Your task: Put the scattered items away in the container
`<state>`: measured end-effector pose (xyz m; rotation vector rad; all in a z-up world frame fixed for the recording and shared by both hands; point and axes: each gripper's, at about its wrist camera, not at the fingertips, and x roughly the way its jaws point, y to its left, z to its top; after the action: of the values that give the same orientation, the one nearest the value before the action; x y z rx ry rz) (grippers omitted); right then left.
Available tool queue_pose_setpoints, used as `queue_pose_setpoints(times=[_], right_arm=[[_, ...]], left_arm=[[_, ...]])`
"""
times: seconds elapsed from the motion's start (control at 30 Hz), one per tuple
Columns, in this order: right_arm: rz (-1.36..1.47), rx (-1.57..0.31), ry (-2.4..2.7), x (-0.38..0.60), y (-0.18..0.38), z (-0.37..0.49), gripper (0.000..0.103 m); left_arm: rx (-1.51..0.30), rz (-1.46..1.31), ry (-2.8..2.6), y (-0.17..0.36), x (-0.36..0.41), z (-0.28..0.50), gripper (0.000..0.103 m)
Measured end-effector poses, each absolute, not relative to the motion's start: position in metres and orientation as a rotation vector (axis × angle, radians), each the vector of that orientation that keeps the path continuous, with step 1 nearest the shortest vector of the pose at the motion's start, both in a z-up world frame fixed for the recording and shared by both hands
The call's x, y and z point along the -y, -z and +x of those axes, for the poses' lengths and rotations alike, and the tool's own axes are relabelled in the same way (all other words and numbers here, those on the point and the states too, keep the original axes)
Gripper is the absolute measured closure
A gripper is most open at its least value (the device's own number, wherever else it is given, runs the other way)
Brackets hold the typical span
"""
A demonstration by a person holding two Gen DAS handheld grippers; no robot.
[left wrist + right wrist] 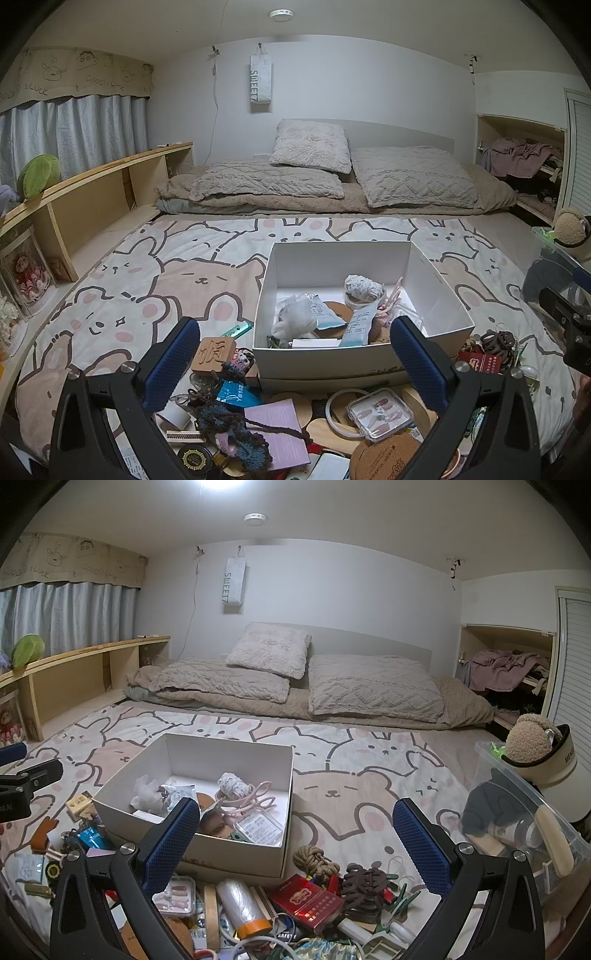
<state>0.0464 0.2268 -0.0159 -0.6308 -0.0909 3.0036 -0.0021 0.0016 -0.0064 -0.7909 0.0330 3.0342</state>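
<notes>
Left wrist: box (364, 352) beyond left gripper (303, 360) (wide apart).

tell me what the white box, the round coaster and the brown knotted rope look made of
White box: looks like matte cardboard, with thin folded walls. Round coaster: likely cork, speckled tan with a printed face. Brown knotted rope: twisted fibre strands, perhaps jute or hemp; the pictures leave that open.

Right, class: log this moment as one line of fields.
stage: sorting under way | left gripper: open, empty | right gripper: open, empty | white box: partly filled | clutter: on bedsheet
</notes>
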Motion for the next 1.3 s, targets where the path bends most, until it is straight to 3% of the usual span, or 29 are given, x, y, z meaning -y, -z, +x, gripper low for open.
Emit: queue_pose_setpoints(times=[0.63,1.3], right_arm=[[-0.642,0.108,-2.995,-0.225,0.018,0.044,0.0],[-0.643,-0.007,-2.924,-0.256,0.034,0.03,0.0]], left_arm=[[-0.034,-0.793,-3.036,0.007,-0.001,-0.002,0.0],[0.056,-0.823,-3.103,0.013,0.03,-0.015,0.0]])
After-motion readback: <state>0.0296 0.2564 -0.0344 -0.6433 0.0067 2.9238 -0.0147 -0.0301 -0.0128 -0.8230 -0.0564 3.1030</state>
